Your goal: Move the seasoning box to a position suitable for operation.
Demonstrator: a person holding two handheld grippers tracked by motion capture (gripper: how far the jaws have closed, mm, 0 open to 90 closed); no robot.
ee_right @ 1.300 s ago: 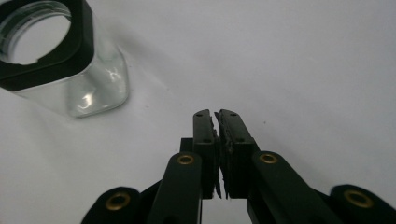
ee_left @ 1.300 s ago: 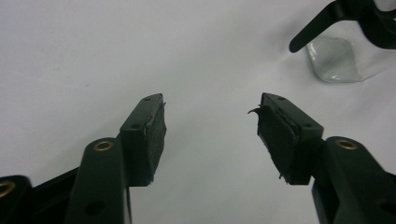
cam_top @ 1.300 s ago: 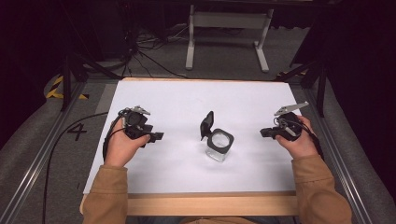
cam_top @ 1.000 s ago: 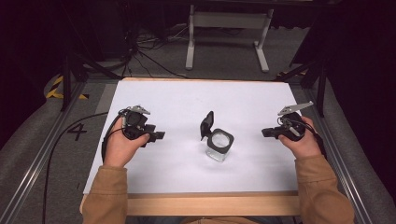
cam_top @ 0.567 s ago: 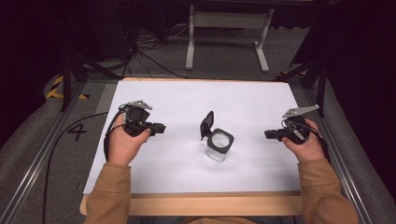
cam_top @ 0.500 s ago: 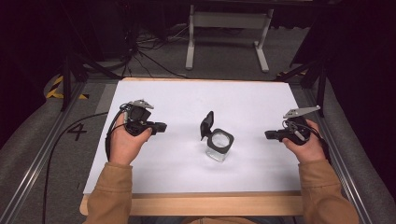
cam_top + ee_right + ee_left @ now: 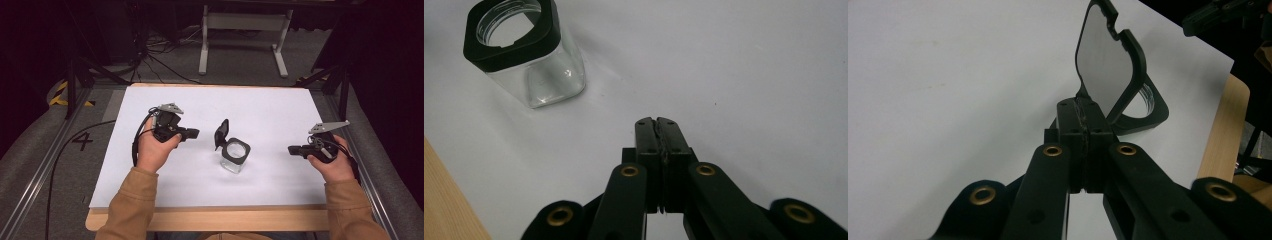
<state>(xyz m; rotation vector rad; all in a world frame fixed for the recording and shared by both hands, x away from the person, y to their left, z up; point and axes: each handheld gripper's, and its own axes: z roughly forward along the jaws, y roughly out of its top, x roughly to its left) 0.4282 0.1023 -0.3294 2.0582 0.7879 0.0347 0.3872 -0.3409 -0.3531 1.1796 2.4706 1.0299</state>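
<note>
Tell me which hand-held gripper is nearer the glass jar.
Left. The left hand-held gripper sits just left of the glass jar, close to its raised lid. The right hand-held gripper is farther off, to the jar's right.

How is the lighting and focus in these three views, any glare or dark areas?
High view: white table evenly lit, surroundings nearly black, slightly soft. Left gripper view: jar's open lid sharp, closed jaws dark. Right gripper view: glass jar shows small highlights and a soft shadow; no strong glare.
</note>
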